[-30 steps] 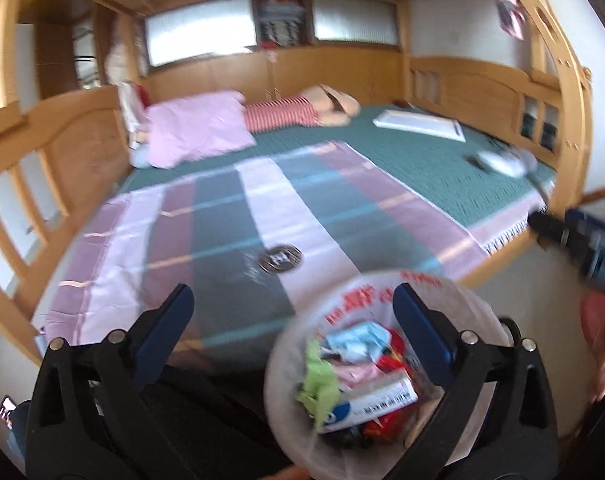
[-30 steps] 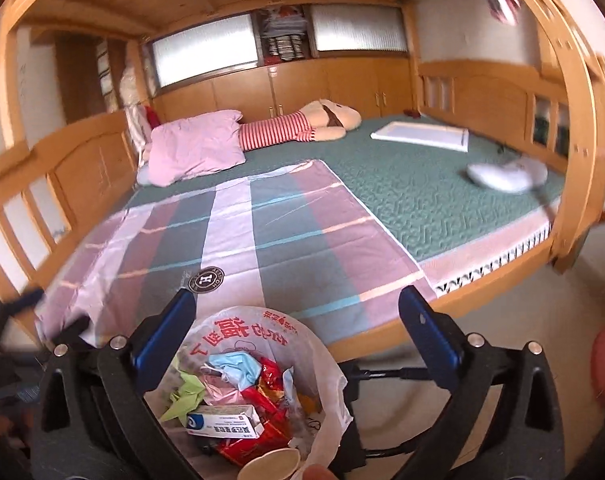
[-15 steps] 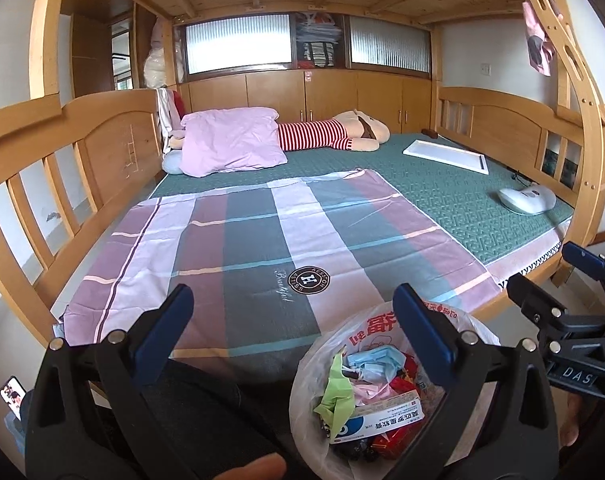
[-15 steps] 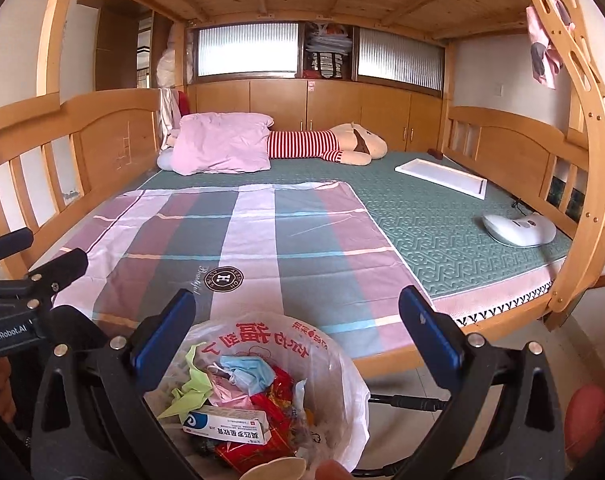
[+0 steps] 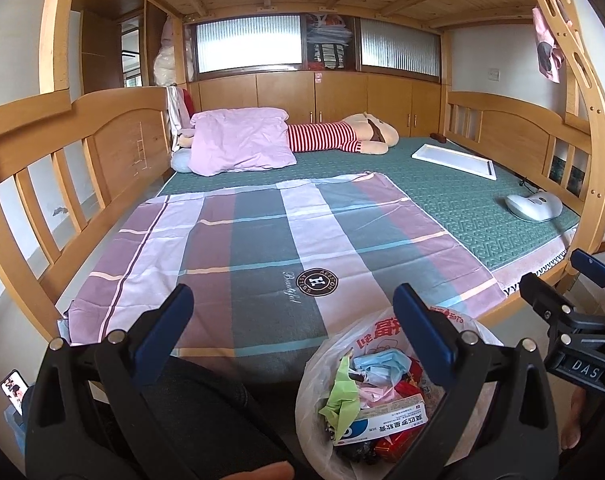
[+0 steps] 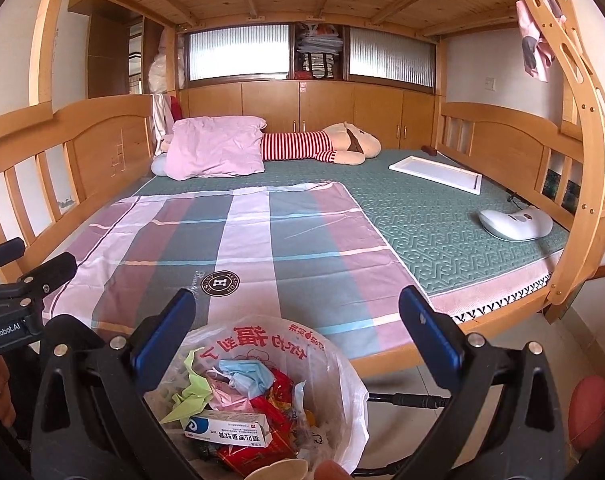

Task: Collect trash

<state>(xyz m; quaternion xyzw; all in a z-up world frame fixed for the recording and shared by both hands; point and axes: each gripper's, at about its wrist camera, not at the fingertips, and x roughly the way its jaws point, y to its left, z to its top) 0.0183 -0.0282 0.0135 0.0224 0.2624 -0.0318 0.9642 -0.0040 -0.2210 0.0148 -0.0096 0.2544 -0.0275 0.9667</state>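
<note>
A honey-coloured wooden bed frame surrounds a green mattress cover with a raised geometric pattern. Spread over the near left part is a sheet checked in pink, lilac and grey-green with thin pale blue lines and a round dark logo. At the far end lie a lilac pillow and a beige plush toy in red and white stripes. Near us, a translucent white bin bag with red lettering holds lime green, pale blue, pink and red trash.
</note>
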